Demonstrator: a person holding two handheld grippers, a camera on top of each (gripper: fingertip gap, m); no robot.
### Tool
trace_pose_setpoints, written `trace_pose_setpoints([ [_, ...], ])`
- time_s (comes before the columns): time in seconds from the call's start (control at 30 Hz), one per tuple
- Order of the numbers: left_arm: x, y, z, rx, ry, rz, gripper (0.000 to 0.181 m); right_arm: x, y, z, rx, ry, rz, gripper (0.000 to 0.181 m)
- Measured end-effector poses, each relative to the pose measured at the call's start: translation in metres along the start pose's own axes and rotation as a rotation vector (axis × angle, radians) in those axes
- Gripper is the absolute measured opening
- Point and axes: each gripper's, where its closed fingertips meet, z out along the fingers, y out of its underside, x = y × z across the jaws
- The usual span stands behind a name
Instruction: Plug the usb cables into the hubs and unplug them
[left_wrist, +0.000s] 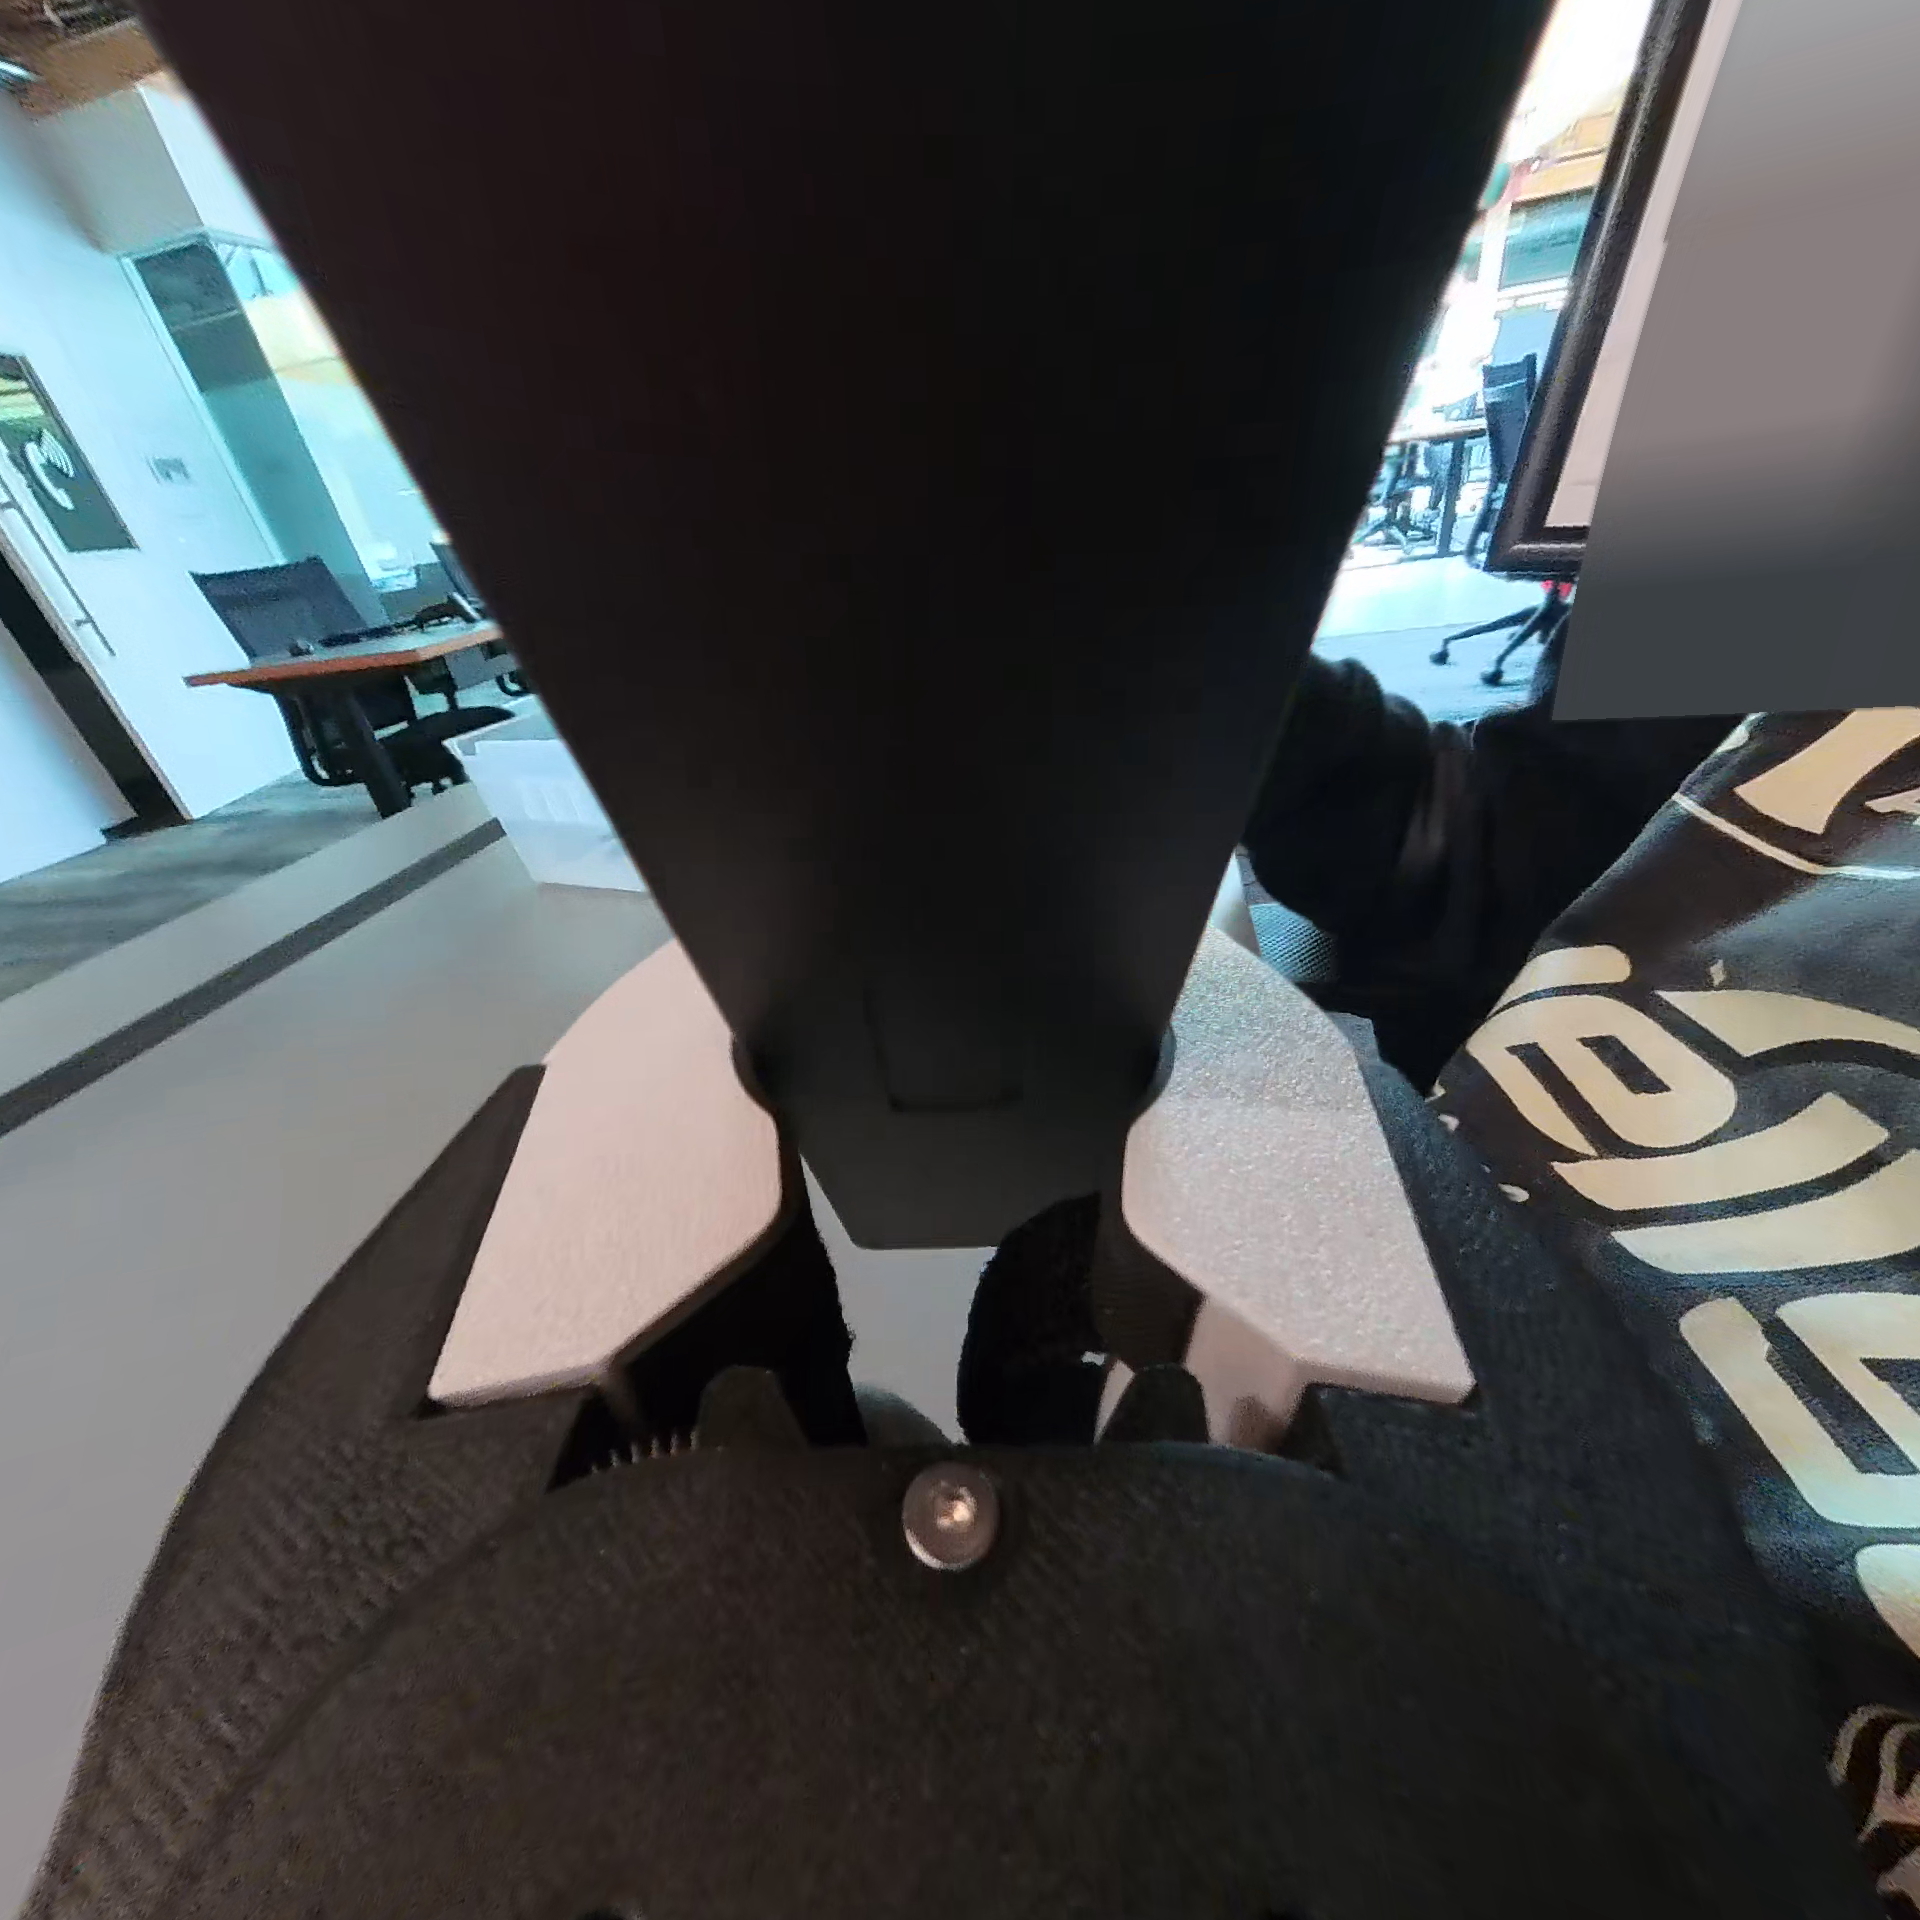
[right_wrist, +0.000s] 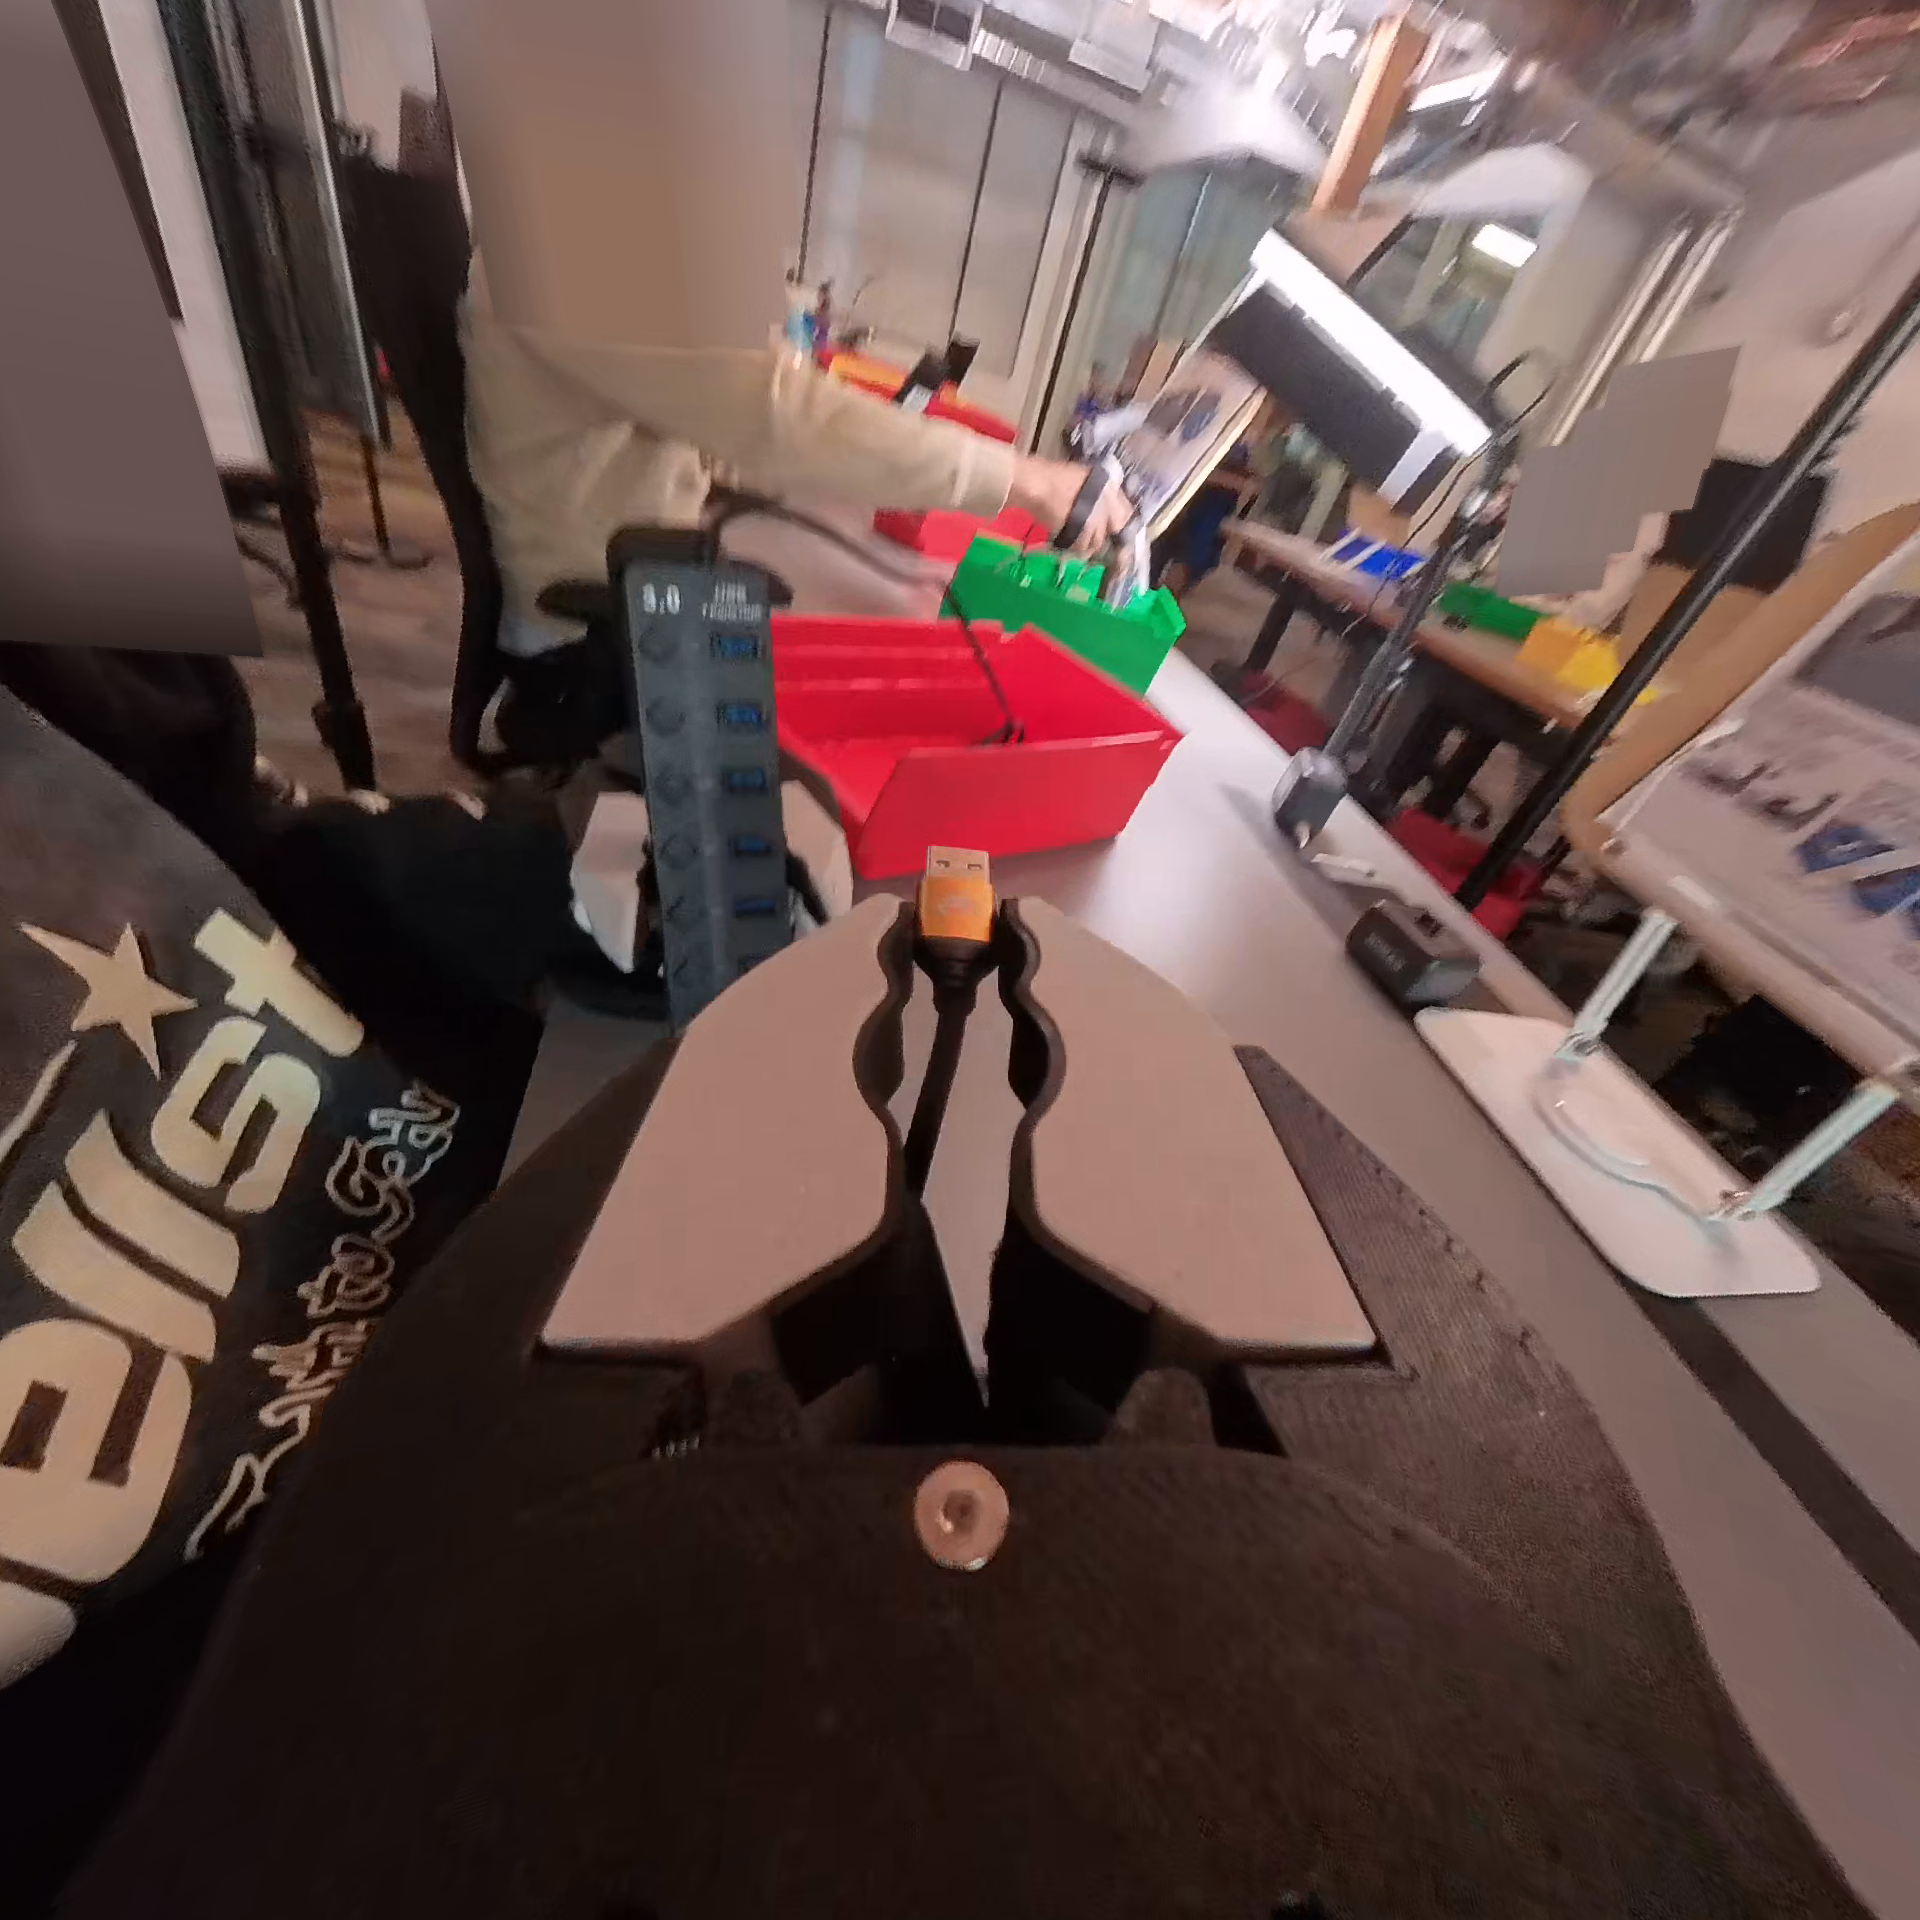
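Observation:
In the left wrist view my left gripper (left_wrist: 951, 1081) is shut on a long dark USB hub (left_wrist: 894, 520). The hub stands upright and its plain back fills most of that view. In the right wrist view the hub (right_wrist: 701, 727) shows its front, with a column of blue ports and buttons. The left gripper's white fingers (right_wrist: 603, 883) clamp its lower part. My right gripper (right_wrist: 954, 920) is shut on an orange USB plug (right_wrist: 956, 904). The plug's metal tip points forward, and its black cable (right_wrist: 940, 1049) runs back between the fingers. The plug is right of the hub and apart from it.
A red tray (right_wrist: 997, 800) and a green bin (right_wrist: 1070, 613) sit on the grey table (right_wrist: 1174, 883) beyond the plug. A small dark box (right_wrist: 1413, 966) and a white stand base (right_wrist: 1621, 1174) lie to the right. A person in a beige sleeve (right_wrist: 727, 447) works farther back. Across from one pair of fingers to the other is roughly 15 cm.

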Motion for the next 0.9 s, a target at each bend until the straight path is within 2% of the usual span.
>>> trace_pose_setpoints([
  [0.3,-0.002,0.003,0.001,-0.015,-0.015,0.001,0.063,0.006,-0.062,-0.064,0.248,0.159,-0.049,0.015],
  [0.47,-0.01,0.01,0.002,-0.058,-0.071,0.003,0.063,0.007,-0.083,-0.098,0.322,0.273,-0.105,0.015],
  [0.67,-0.041,0.033,-0.002,-0.218,-0.291,0.0,0.063,0.035,-0.083,-0.139,0.311,0.523,-0.15,0.015],
  [0.8,-0.048,0.043,-0.003,-0.294,-0.353,0.016,0.063,0.058,-0.076,-0.17,0.271,0.733,-0.217,0.015],
  [0.9,-0.052,0.05,-0.003,-0.356,-0.395,0.047,0.063,0.07,-0.067,-0.181,0.242,0.795,-0.211,0.015],
])
